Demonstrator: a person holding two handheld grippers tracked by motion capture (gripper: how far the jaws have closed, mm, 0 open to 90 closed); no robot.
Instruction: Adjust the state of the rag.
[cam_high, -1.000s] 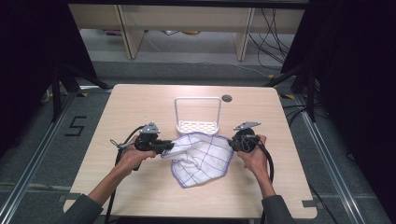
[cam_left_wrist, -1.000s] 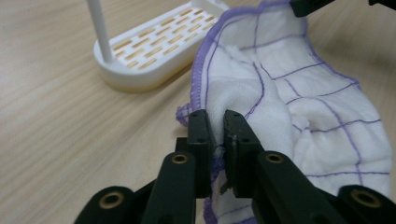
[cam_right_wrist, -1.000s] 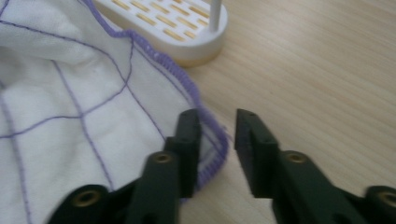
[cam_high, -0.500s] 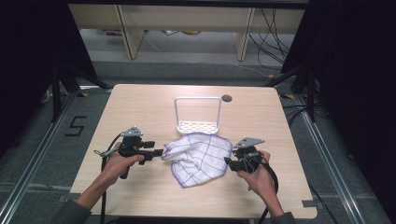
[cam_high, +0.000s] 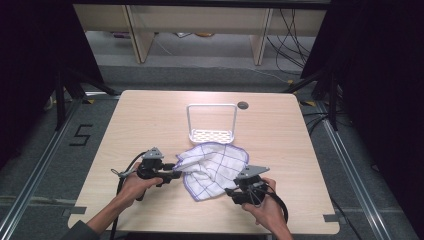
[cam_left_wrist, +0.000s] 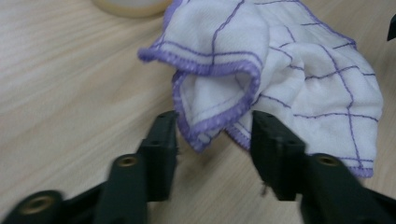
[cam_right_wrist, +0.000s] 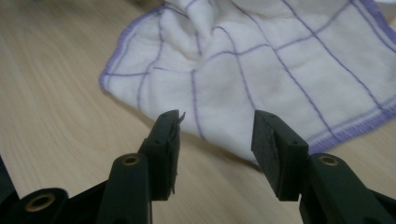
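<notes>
A white cloth (cam_high: 216, 164) with purple grid lines and purple hem lies crumpled on the wooden table (cam_high: 150, 120), just in front of a white wire basket (cam_high: 211, 122). My left gripper (cam_high: 178, 173) is at the cloth's left edge. In the left gripper view its jaws (cam_left_wrist: 215, 130) stand apart around a folded hem corner of the cloth (cam_left_wrist: 289, 70); they have just been closing, and the pads do not press it. My right gripper (cam_high: 231, 192) sits at the cloth's near right corner. Its jaws (cam_right_wrist: 215, 135) have just been opening and stand short of the cloth (cam_right_wrist: 261, 60).
The white wire basket stands upright at the table's middle, a dark round cable hole (cam_high: 243, 105) behind it. The basket's pale base (cam_left_wrist: 130, 4) shows past the cloth. Metal floor rails run along both sides of the table.
Both hands have come toward the near edge. The right gripper left the cloth's right side for its near corner. The left gripper drew left, then returned to the cloth's edge. The cloth spread flatter.
</notes>
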